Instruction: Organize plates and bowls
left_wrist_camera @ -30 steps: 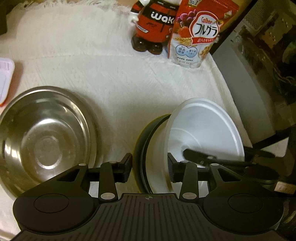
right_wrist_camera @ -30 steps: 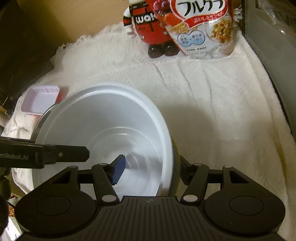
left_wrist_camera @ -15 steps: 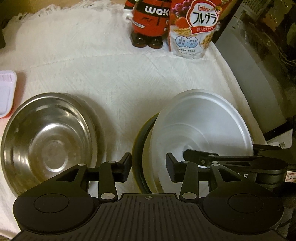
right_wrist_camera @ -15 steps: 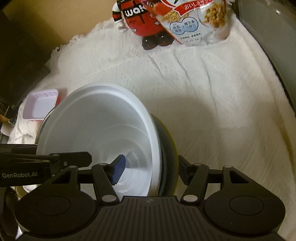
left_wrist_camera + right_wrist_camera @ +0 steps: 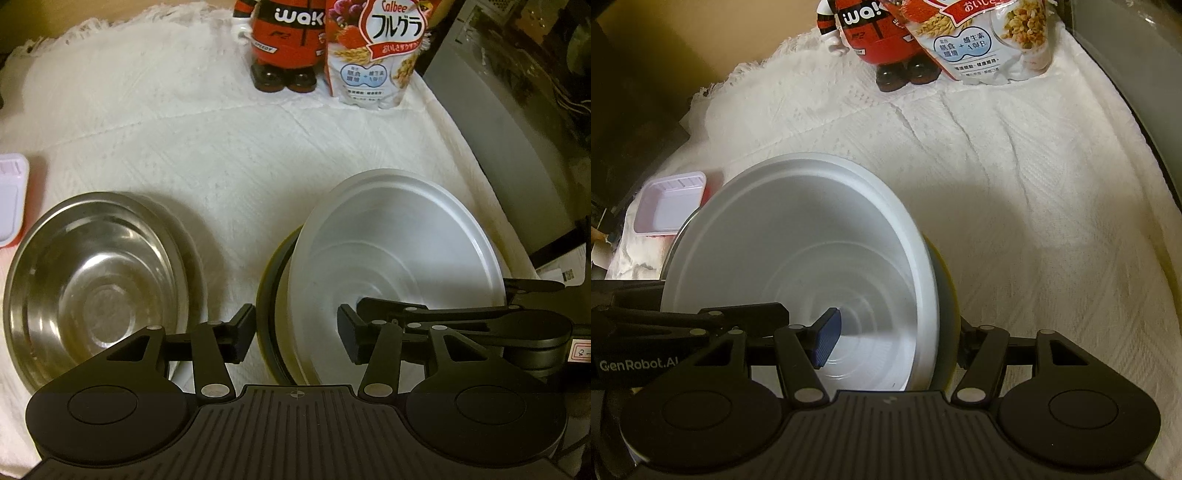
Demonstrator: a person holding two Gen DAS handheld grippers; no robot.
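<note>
A white plastic bowl [image 5: 399,251] sits nested in a dark bowl with a yellowish rim [image 5: 273,295] on the white cloth. My left gripper [image 5: 295,336] straddles the stack's left rim, one finger outside and one inside, jaws open. My right gripper [image 5: 897,332] straddles the right rim of the white bowl [image 5: 798,243] the same way, its blue pad inside; the jaws are wide and I cannot see them pinch the rim. A steel bowl [image 5: 96,280] lies to the left on the cloth.
A red figure-shaped bottle [image 5: 288,40] and a Calbee granola bag [image 5: 376,51] stand at the back. A pink-white tray [image 5: 670,201] lies at the left edge. A grey appliance [image 5: 509,140] borders the right side.
The white bowl has tipped down from a steep tilt and settled into the dark bowl. Both grippers stayed on the rims and pulled back slightly.
</note>
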